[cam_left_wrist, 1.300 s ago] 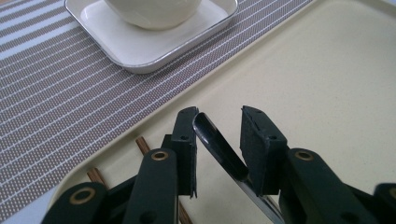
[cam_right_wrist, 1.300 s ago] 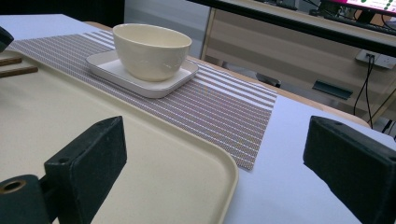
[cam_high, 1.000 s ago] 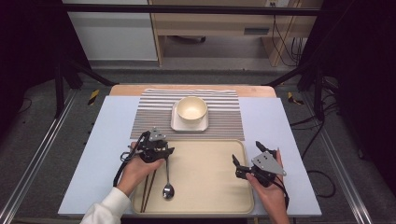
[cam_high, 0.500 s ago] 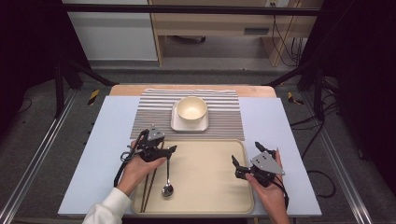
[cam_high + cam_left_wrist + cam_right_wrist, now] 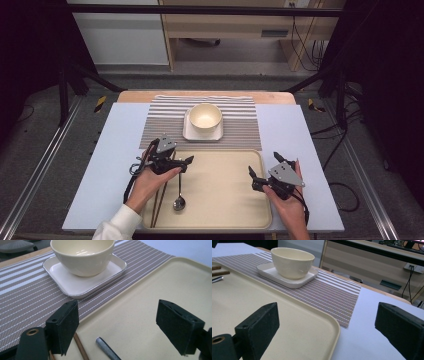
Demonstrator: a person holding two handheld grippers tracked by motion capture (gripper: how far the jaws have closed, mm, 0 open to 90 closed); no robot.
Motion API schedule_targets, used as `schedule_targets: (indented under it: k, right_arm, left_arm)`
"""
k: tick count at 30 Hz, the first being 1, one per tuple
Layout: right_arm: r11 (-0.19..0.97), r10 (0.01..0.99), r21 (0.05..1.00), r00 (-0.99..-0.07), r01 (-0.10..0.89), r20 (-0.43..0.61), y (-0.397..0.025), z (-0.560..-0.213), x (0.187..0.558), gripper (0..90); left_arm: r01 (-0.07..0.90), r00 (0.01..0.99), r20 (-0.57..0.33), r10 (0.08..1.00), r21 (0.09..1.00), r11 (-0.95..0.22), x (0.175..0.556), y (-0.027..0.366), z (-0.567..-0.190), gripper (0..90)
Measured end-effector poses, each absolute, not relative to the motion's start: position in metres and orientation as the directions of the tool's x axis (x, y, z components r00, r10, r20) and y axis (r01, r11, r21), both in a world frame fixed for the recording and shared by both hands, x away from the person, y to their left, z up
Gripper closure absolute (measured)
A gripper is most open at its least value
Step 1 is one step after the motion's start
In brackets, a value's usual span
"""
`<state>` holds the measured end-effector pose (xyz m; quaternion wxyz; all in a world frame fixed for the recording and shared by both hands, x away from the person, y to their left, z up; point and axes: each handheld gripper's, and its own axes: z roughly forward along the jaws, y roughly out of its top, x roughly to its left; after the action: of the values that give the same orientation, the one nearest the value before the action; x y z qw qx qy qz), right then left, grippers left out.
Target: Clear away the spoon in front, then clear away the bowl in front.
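**Left tool hovering wide over spoon handle on tray; right tool idling at tray's right edge**

Left tool [image 5: 176, 162] is sitting over the upper left part of the cream tray [image 5: 225, 200], jaws gaping wide and gripping nothing. In the left gripper view the two black pads are standing well apart, and the grey tip of the spoon [image 5: 107, 350] handle is lying on the tray between them, nearer the left pad. A brown chopstick [image 5: 80, 347] is lying just beside that handle, close under the left pad.

From the high view the spoon [image 5: 179, 192] is lying lengthwise on the left side of the tray, bowl toward the person, handle running up under the left tool. The chopsticks [image 5: 159, 202] are lying alongside it to its left, near the tray's left rim.

Right tool [image 5: 262, 172] is being held at the tray's right edge, jaws likewise spread wide and empty. In the right gripper view the tray rim is passing between its pads, with bare bench [image 5: 367, 325] showing to the right of it.

Beyond the tray a striped placemat [image 5: 165, 120] is lying flat on the bench. A white square plate [image 5: 192, 134] is resting on the mat, and a cream bowl [image 5: 205, 116] is standing upright on the plate. The bowl is looking empty in the high view. Plate and tray are lying near each other but apart, with a strip of mat showing between them.

A white sleeve [image 5: 117, 225] is coming in at the lower left behind the left hand.
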<state>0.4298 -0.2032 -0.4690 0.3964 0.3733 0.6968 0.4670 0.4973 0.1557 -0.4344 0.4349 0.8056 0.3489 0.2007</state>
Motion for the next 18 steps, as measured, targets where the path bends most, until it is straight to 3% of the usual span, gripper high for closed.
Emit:
schedule_targets:
  k: [9, 18]
  right_arm:
    - [0.285, 0.891, 0.947, -0.406, 0.147, -0.205, -0.203, -0.468, 0.43, 5.6]
    - [0.274, 0.895, 0.951, -0.399, 0.146, -0.197, -0.205, -0.467, 0.429, 5.6]
  left_arm:
    - [0.352, 0.692, 0.026, 0.722, 0.861, -0.368, 0.505, 0.148, -0.419, 11.9]
    - [0.342, 0.67, 0.043, 0.741, 0.868, -0.36, 0.537, 0.137, -0.401, 11.4]
